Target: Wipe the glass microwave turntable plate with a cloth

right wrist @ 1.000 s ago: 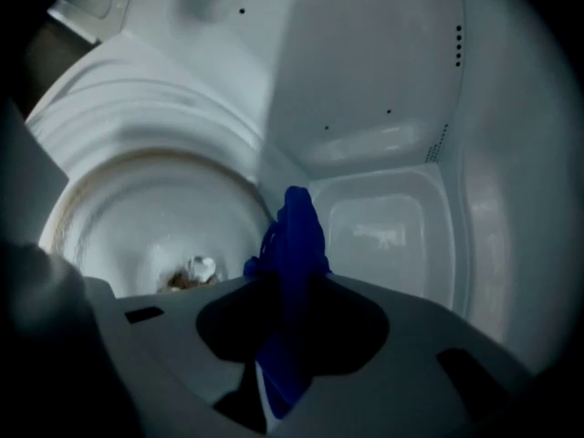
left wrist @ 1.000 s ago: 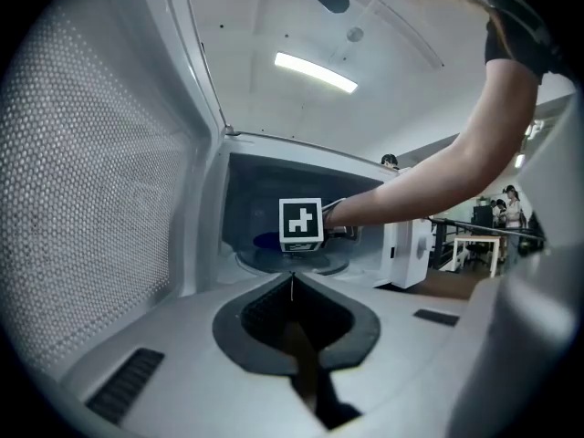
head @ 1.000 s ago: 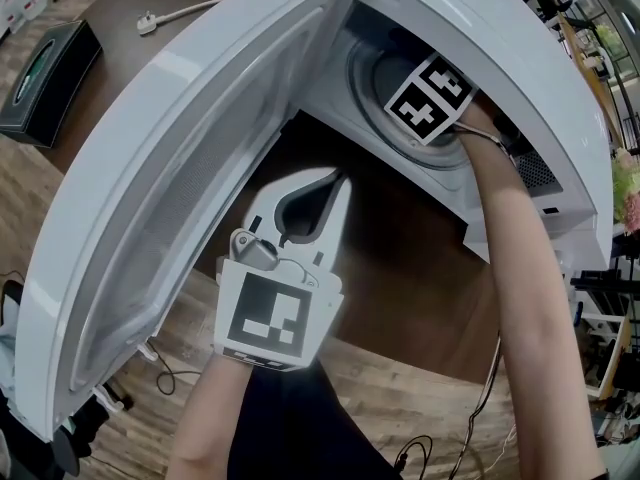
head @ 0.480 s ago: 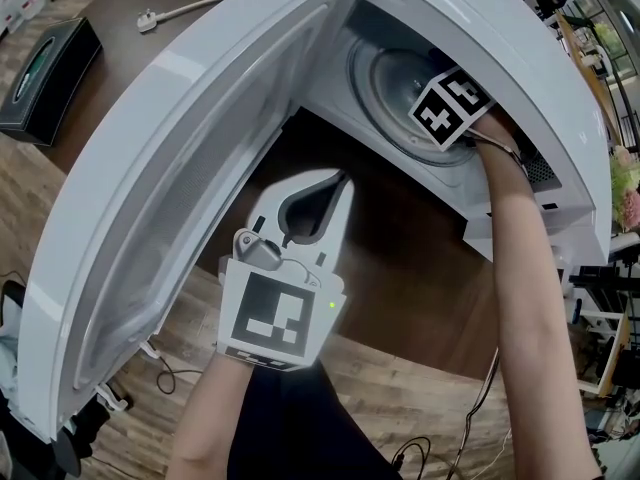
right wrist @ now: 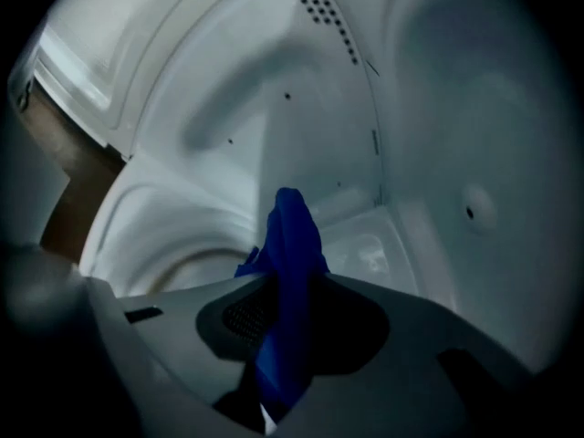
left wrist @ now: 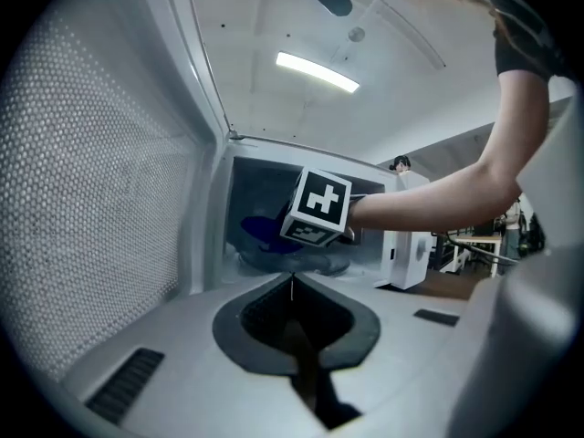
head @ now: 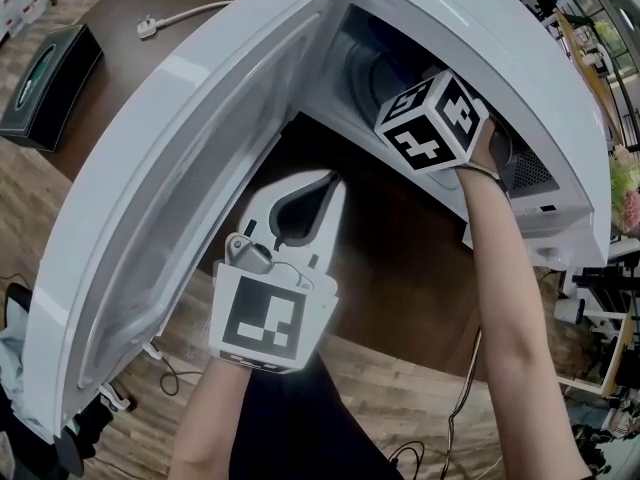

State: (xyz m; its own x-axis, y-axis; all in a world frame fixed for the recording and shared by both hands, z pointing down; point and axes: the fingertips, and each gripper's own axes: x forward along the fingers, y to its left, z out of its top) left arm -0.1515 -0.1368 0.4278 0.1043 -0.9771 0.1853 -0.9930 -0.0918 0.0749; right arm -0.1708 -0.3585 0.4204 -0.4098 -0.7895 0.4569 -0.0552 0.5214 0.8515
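The white microwave (head: 520, 58) stands with its door (head: 170, 198) swung wide to the left. My right gripper (right wrist: 287, 286) reaches into the cavity, shut on a blue cloth (right wrist: 290, 245) that sticks out past the jaws. In the head view only its marker cube (head: 430, 118) shows, over the glass turntable plate (head: 362, 73). From the left gripper view the cloth (left wrist: 260, 231) hangs just above the plate (left wrist: 306, 265); I cannot tell whether it touches. My left gripper (head: 336, 182) waits outside in front of the opening, shut and empty.
The microwave sits on a dark brown table (head: 400, 258). A black box (head: 45, 78) and a white plug with its cord (head: 150, 23) lie at the far left. Cables trail on the wooden floor (head: 420, 398) below.
The right gripper's cube swung right, then back left and up toward me, rolling as it went. The left gripper stayed where it was.
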